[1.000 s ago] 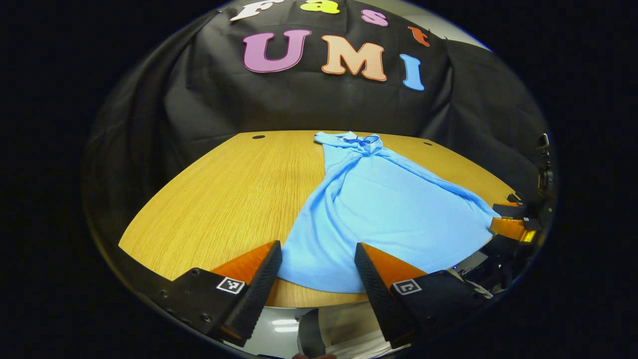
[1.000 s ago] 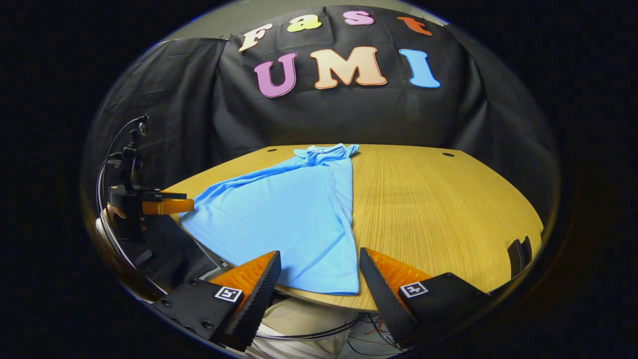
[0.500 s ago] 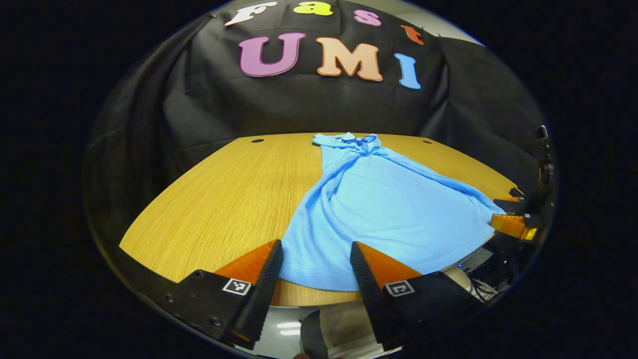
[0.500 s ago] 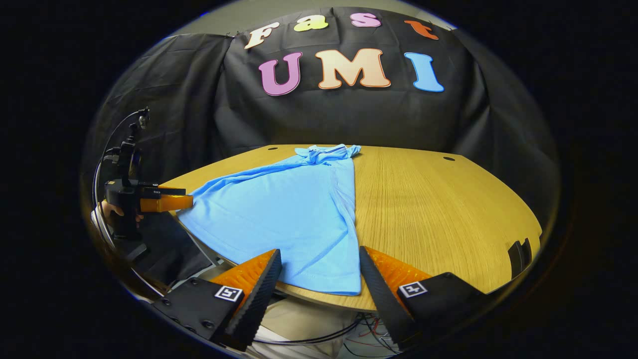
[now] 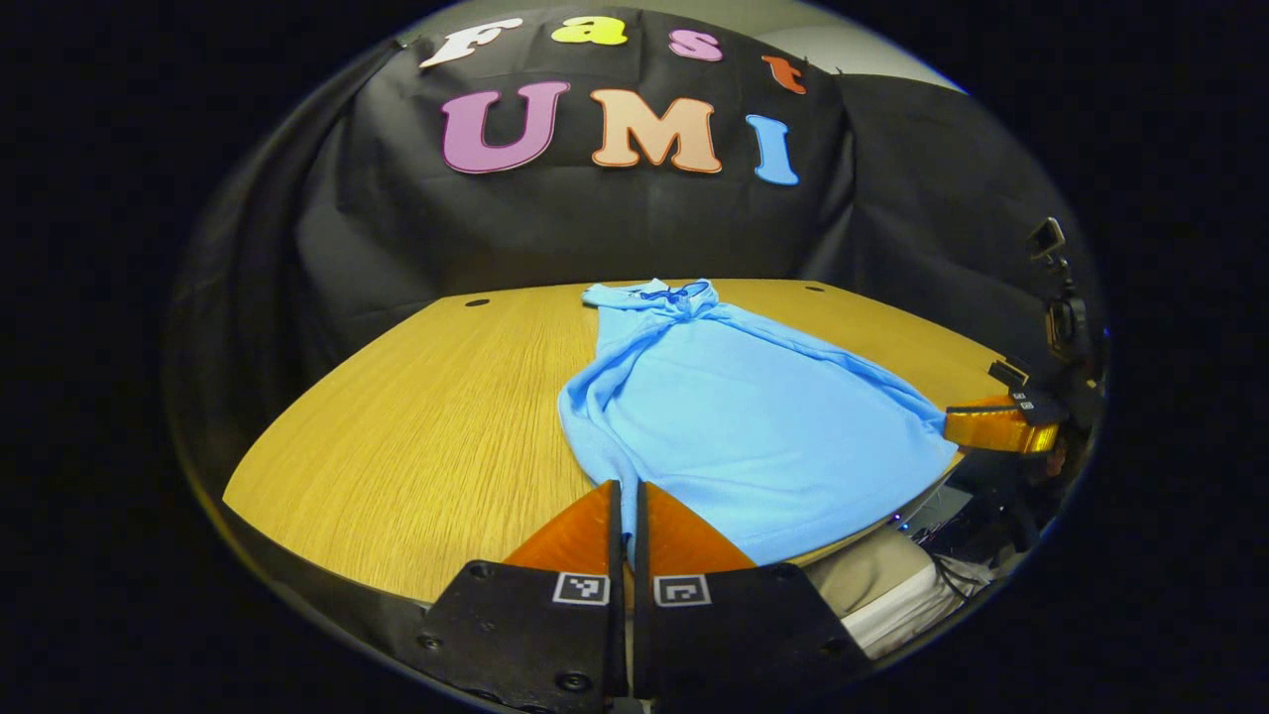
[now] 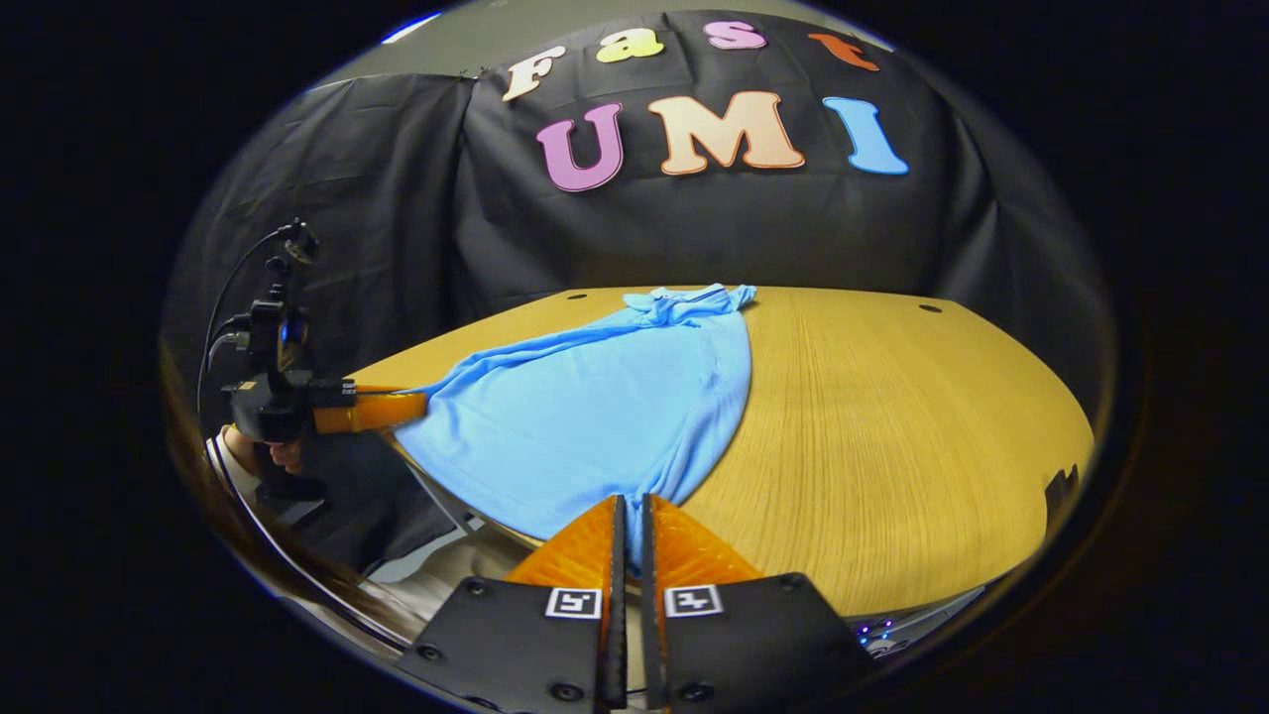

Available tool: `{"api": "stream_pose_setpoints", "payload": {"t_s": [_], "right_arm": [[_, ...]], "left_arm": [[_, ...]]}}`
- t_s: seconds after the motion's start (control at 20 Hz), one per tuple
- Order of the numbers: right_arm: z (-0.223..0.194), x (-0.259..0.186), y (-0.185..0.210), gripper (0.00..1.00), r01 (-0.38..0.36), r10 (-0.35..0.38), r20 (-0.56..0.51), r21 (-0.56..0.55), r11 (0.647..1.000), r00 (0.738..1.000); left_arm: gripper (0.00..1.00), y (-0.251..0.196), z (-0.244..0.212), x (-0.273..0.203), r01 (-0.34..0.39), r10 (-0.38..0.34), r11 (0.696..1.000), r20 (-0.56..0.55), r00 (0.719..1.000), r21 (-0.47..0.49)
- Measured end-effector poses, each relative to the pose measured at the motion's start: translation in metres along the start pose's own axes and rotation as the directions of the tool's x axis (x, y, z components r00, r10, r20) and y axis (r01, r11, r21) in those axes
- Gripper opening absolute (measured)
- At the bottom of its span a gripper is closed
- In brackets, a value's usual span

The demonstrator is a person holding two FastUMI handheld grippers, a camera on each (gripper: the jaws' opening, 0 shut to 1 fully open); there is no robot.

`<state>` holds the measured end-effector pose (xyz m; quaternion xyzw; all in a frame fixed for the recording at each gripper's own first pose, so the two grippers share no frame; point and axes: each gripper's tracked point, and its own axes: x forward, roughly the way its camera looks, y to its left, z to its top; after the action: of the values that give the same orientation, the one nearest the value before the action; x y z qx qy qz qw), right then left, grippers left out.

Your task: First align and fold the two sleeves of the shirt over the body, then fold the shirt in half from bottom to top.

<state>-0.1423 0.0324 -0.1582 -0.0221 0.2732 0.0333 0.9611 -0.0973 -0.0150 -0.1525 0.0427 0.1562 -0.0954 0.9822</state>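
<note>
1. Left gripper view first, nearest stuff: the left claw is pinching tight on the bottom hem of the shirt, left corner, with both fingers squeezing a bit of fabric between them.
2. Right gripper view, same deal: the right claw is clamping the other hem corner, fingers closed down to a sliver on the cloth.
3. Past the claws, the shirt is lying on the worktop, hem hanging slightly over the near edge, sides bunching inward.
4. Handling-wise I'm guessing it's light, floppy knit, so it's going to sag and wrinkle between the two grips. Keeping it taut looks key.
5. Farthest off, the collar is sitting near the back edge, so that's the target for the hem.
</note>
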Motion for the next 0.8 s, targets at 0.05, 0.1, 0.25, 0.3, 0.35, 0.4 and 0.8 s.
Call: {"api": "stream_pose_setpoints", "payload": {"t_s": [0.05, 0.1, 0.25, 0.3, 0.35, 0.4, 0.8], "right_arm": [[0.000, -0.001, 0.002, 0.10, 0.002, -0.002, 0.000, 0.000, 1.000, 1.000], [-0.001, 0.001, 0.003, 0.08, 0.000, 0.000, -0.003, -0.005, 1.000, 1.000], [0.002, 0.004, 0.001, 0.04, 0.005, -0.005, -0.004, -0.002, 1.000, 1.000], [0.001, 0.003, 0.001, 0.04, 0.007, -0.006, -0.004, 0.002, 1.000, 1.000], [0.002, 0.004, 0.001, 0.04, 0.006, -0.006, -0.002, 0.009, 1.000, 1.000], [0.003, 0.004, 0.000, 0.05, 0.005, -0.005, -0.005, 0.016, 1.000, 1.000], [0.026, 0.024, 0.002, 0.03, -0.009, 0.009, -0.018, -0.012, 1.000, 1.000]], "left_arm": [[0.01, 0.000, 0.000, 0.000, -0.005, 0.005, 1.000, -0.003, 1.000, 0.010], [0.00, -0.001, -0.001, 0.001, -0.007, 0.007, 1.000, -0.011, 1.000, 0.018], [0.00, 0.000, 0.002, 0.000, -0.006, 0.006, 1.000, -0.016, 1.000, 0.006], [0.00, -0.001, 0.001, 0.001, -0.006, 0.006, 1.000, -0.015, 1.000, 0.002], [0.00, -0.001, 0.002, 0.001, -0.007, 0.007, 1.000, -0.016, 1.000, -0.003], [0.00, 0.000, 0.002, 0.001, -0.005, 0.005, 1.000, -0.013, 1.000, -0.009], [0.00, -0.003, 0.015, 0.013, 0.025, -0.028, 0.998, -0.048, 0.998, -0.061]]}}
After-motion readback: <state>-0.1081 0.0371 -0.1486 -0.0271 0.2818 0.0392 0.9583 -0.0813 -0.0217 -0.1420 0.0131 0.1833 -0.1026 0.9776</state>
